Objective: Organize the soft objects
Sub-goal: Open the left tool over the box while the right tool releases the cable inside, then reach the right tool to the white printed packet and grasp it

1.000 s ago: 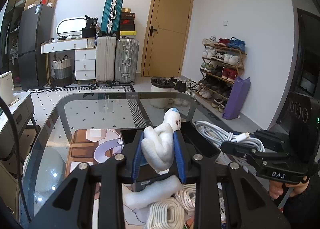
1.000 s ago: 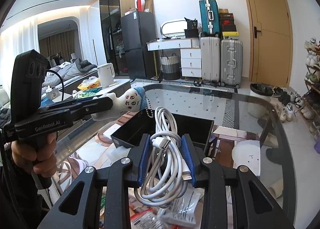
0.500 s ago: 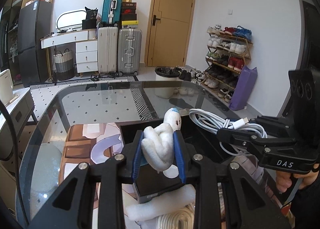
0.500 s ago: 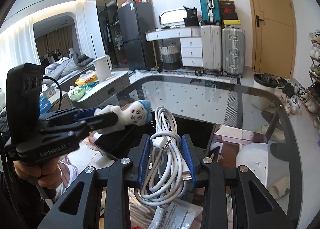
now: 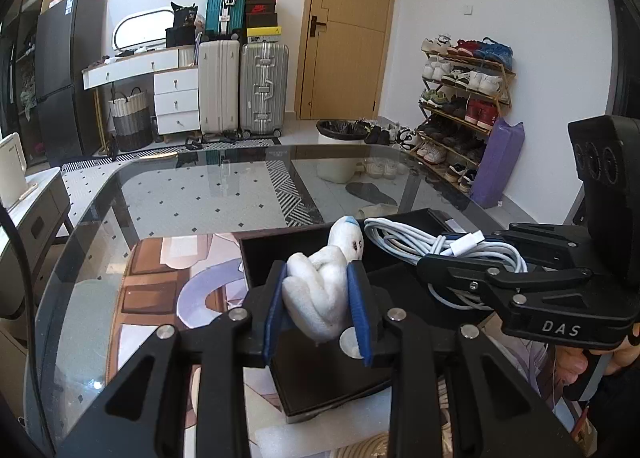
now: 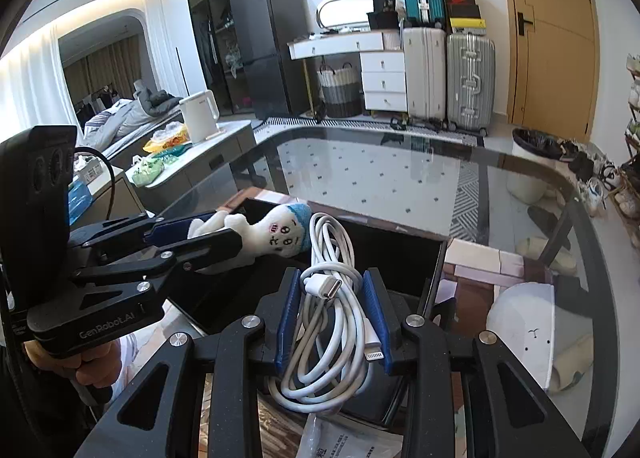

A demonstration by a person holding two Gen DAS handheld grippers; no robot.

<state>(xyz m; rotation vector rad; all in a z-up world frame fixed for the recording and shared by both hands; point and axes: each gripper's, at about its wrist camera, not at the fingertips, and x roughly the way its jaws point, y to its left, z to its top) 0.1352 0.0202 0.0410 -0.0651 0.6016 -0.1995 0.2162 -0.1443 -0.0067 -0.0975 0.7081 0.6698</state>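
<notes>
Two items held above black tray [image 5: 320, 370] | left gripper [image 5: 318, 308] clamps plush doll [image 5: 320, 290] | right gripper [image 6: 332, 322] at 3 o'clock clamps white cable bundle [image 6: 332, 298] | neither placed yet; tray looks empty.

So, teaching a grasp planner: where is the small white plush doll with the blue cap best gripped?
Across its soft white body, as the left tool does now: the small white plush doll with the blue cap compresses there, with its head poking out forward.
</notes>
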